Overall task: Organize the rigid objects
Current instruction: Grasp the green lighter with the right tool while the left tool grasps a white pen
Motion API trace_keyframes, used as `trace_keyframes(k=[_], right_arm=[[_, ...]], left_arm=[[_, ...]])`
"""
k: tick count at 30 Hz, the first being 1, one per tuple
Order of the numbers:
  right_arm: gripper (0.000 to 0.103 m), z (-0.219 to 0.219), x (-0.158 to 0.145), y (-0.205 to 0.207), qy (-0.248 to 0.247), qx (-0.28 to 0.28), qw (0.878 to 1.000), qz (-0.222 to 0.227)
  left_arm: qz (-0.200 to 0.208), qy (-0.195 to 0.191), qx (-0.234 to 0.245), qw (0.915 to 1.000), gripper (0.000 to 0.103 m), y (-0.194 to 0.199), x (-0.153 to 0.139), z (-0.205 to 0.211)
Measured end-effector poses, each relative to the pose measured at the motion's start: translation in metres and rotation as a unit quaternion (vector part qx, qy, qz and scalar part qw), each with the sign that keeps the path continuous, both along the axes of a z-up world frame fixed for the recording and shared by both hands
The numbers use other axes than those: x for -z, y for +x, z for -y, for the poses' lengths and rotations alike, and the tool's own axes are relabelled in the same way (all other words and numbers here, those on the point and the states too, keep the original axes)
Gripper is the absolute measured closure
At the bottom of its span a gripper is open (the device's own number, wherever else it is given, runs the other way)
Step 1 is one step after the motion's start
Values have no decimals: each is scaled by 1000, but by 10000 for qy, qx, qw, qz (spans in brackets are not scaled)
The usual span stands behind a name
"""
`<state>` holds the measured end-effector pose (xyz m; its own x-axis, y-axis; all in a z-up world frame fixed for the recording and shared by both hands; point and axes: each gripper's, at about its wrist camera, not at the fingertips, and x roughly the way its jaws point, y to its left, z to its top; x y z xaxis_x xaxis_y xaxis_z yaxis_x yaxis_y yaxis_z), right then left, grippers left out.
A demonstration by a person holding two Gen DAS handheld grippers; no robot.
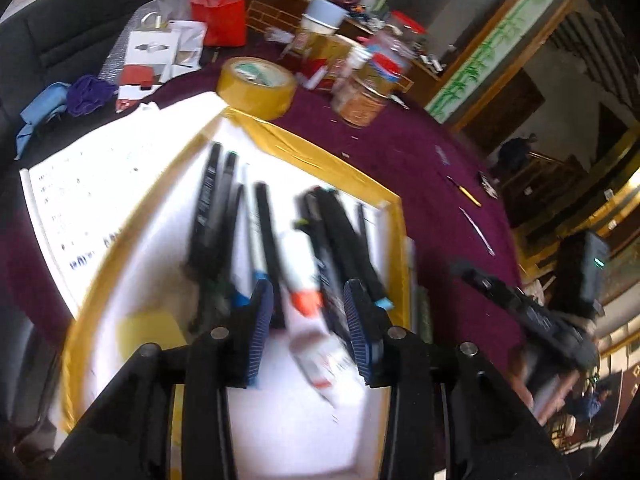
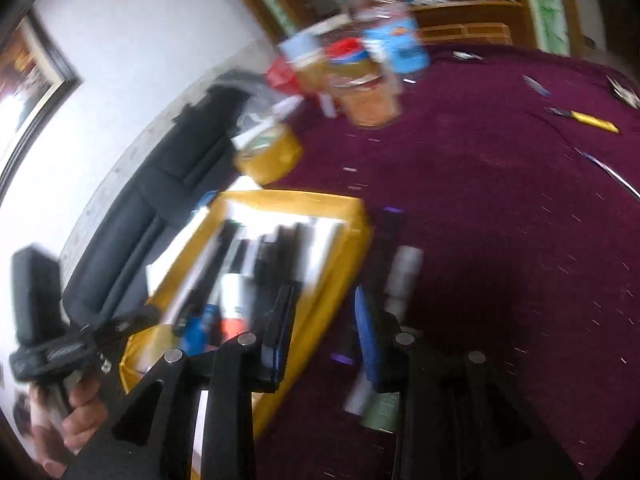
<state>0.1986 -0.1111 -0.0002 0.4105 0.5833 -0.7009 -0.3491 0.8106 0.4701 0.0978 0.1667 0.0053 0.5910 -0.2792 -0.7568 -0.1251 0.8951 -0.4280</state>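
Note:
A white tray with a yellow taped rim [image 1: 394, 240] lies on the purple tablecloth and holds several black pens [image 1: 208, 216] and a white tube with an orange band [image 1: 304, 300]. My left gripper [image 1: 308, 320] is open above the tray, its blue pads on either side of the white tube, not touching it. My right gripper [image 2: 324, 332] is open over the tray's right rim [image 2: 344, 256]. A white and dark cylinder [image 2: 404, 276] lies on the cloth beside the tray, near the right finger. Both views are blurred.
A roll of yellow tape [image 1: 256, 86] and plastic jars [image 1: 364, 96] stand beyond the tray. A red bag [image 1: 220, 12] and clutter sit at the back. A yellow-handled knife [image 2: 588, 120] and small tools lie on the cloth [image 2: 500, 200] at right.

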Motion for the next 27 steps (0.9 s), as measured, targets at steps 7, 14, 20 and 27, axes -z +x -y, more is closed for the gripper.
trace_keyframes(k=[7,14,20,27], right_arm=[[76,21,39,-6,-511,163,9968,-594],[74,-7,48,-27,-1361,20,9905,-210],[84,-17,42,-26,-1872,-133,9822,-42],[85,49,43,1,-2294,637,9712,-98]], left_arm=[[-26,8,396,9992,69,-18,-9,38],[-176,162,563,9981,69,-22,-7,63],[-232,335,726,9965,69,-27,-9,82],[-306,541,966,9934,69,-20,-10,106]])
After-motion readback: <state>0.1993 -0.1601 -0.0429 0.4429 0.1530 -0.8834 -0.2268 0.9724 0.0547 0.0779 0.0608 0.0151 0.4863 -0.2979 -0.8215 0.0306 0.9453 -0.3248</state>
